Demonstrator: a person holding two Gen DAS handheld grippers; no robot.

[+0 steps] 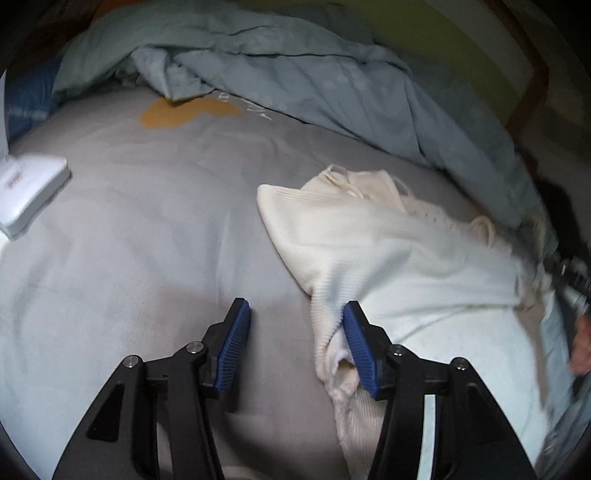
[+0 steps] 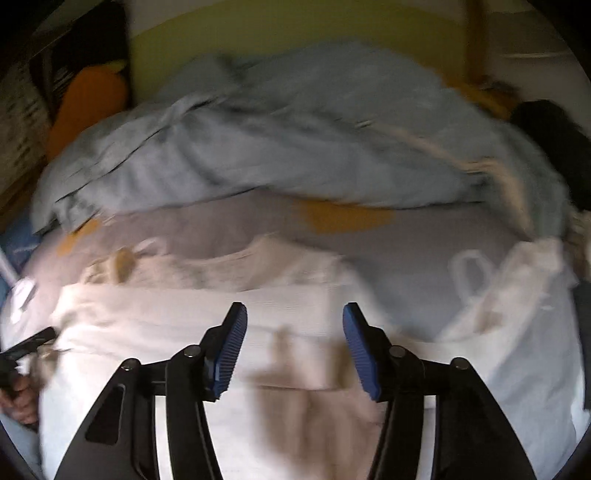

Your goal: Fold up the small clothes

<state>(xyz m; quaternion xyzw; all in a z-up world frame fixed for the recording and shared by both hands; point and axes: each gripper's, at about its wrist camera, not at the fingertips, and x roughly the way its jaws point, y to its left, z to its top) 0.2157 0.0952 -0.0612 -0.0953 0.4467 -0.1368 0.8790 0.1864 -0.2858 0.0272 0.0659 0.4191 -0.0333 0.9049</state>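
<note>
On my left: a white box (image 1: pixel 31 195) lying flat on the grey bedsheet (image 1: pixel 155 221), well clear. Behind: a rumpled blue duvet (image 1: pixel 280 70) against a green wall (image 1: pixel 436 33). My left gripper (image 1: pixel 295 347) stands spread, the cream ribbed garment (image 1: pixel 369 240) touching its right pad only, nothing pinched. My right gripper (image 2: pixel 293 349) is likewise spread above the same cloth (image 2: pixel 207 317). Right: a white bag (image 2: pixel 517 332), contents unseen.

Grey bed sheet (image 1: pixel 147 240): cream garment (image 1: pixel 369 251), crumpled blue duvet (image 1: pixel 295 74), white box (image 1: pixel 29 195)
</note>
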